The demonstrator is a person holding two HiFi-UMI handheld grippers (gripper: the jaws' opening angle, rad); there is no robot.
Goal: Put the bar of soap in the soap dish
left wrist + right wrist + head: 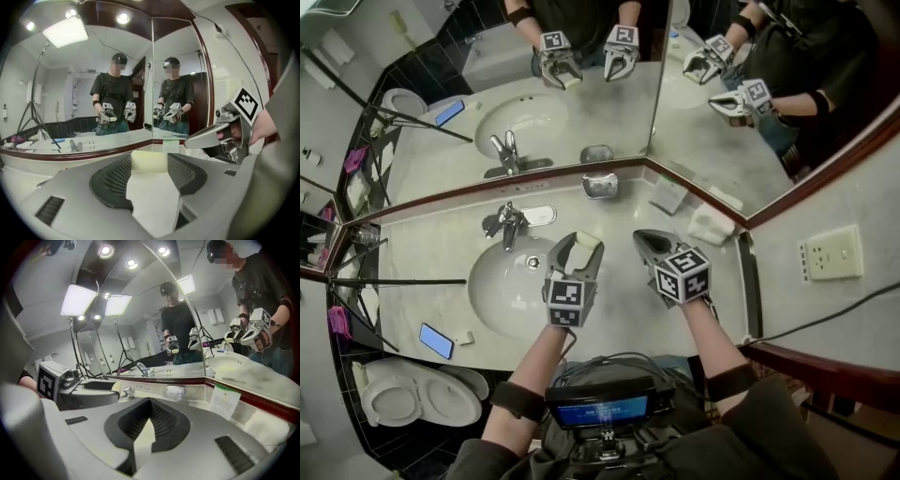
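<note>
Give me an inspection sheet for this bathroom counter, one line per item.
Surface: pale stone counter with a sunken basin and a faucet.
Job's things: bar of soap held off the counter; soap dish at the mirror corner, no soap seen in it.
Clutter: phone at the basin's near left; card and folded white towel at the back right.
Grippers: left tongs closed on the bar of soap; right tongs shut, empty.
Cables: one cable runs along the right wall below a socket.
Surroundings: corner mirrors, toilet at lower left.
</note>
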